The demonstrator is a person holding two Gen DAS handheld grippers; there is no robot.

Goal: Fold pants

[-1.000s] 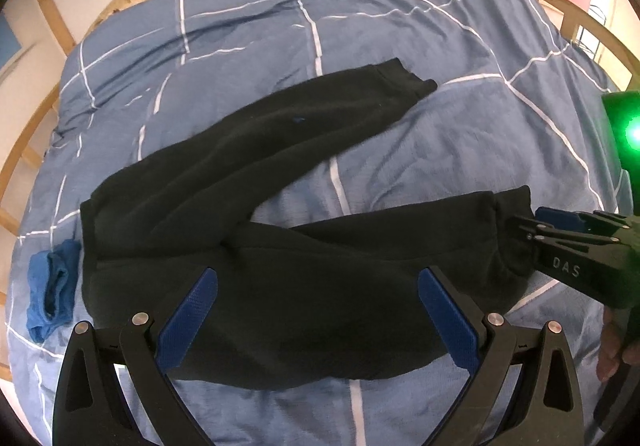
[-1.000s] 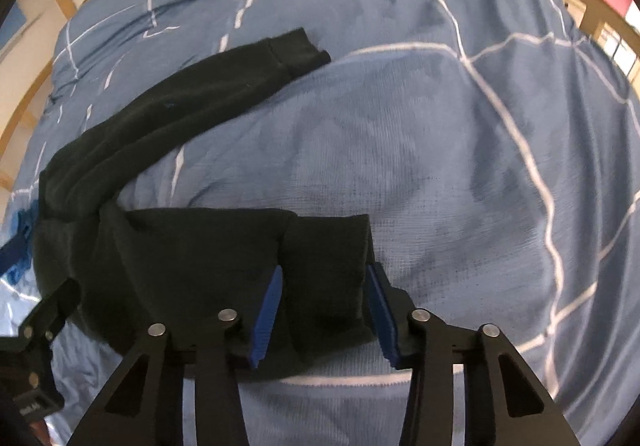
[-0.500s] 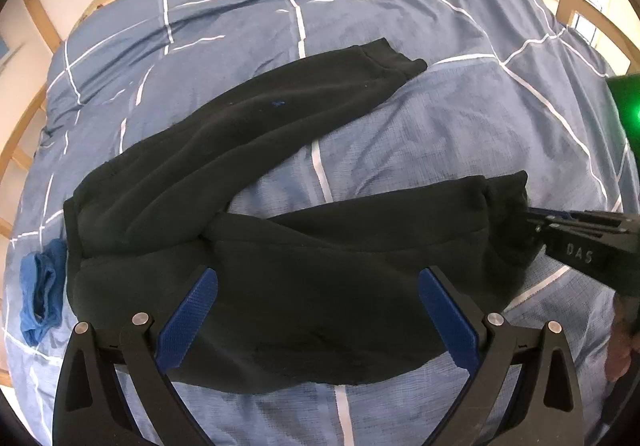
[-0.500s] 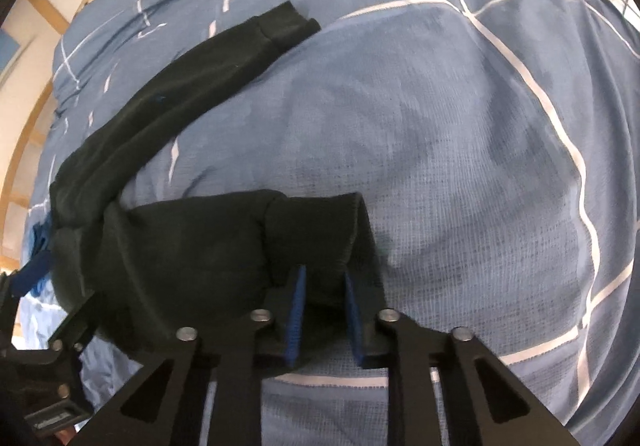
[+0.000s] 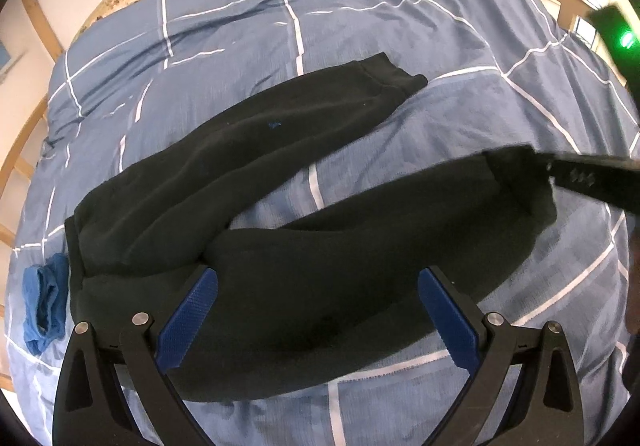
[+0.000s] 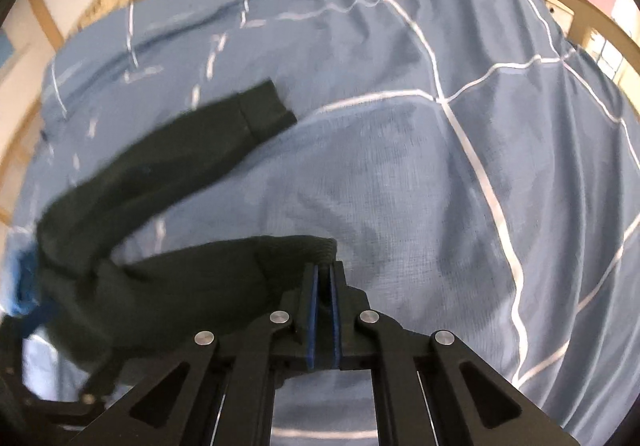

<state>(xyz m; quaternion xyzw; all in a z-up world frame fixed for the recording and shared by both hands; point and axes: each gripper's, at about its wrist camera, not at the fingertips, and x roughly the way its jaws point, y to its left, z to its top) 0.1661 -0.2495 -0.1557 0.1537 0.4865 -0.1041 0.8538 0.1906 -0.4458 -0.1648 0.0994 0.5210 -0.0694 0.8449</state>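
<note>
While the black pants lie spread on the blue checked duvet of the bed, their two legs fork apart toward the right, the far leg ending in a ribbed cuff that rests flat on the cover. The near leg's cuff is pinched in the right hand-held gripper, whose blue pads are closed almost together on the fabric. Seen from the left wrist, that cuff sits raised at the right edge of the view. The left hand-held gripper hovers over the seat and waist end with its blue pads wide apart, gripping nothing. Just beside the waistband, at the left, lies a small crumpled blue cloth. Curved wooden bed rails frame the mattress, with a pale wall behind.
</note>
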